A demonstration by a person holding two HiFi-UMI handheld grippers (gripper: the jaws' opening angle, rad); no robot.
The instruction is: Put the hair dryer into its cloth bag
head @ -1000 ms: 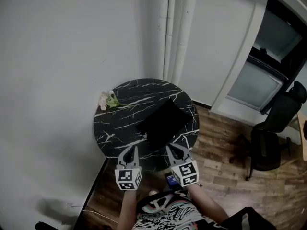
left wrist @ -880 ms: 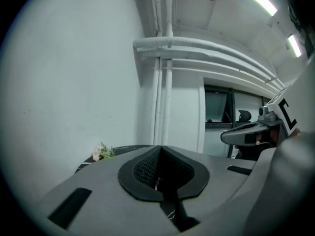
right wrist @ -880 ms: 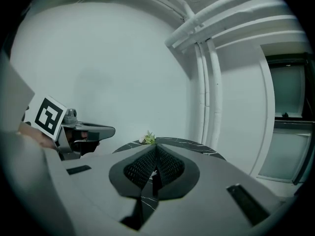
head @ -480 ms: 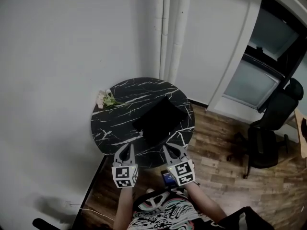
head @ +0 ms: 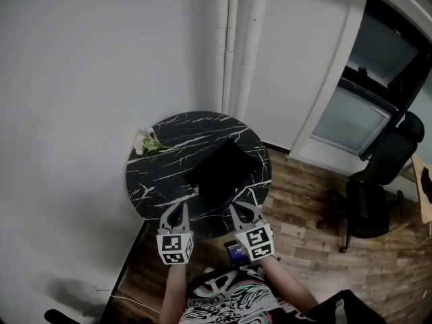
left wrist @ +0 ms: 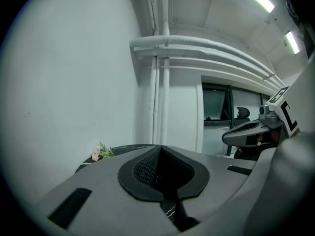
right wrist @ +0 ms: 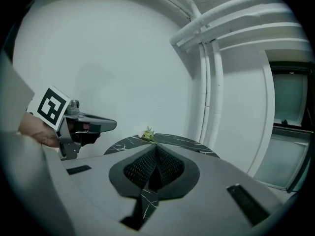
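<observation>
A flat black cloth bag lies on the right half of a round black marble table. No hair dryer shows in any view. My left gripper hovers at the table's near edge, shut with nothing between its jaws. My right gripper hangs beside it, just short of the bag's near corner, also shut and empty. In the left gripper view the jaws meet tip to tip over the table. The right gripper view shows the same closed tips, with the left gripper off to the side.
A small sprig of pale flowers lies at the table's far left edge. White pipes run down the wall behind the table. A black office chair stands on the wood floor at the right, near a dark window.
The view has shifted slightly, so the table and grippers sit a little further left. Both grippers keep their places at the table's near edge and stay shut.
</observation>
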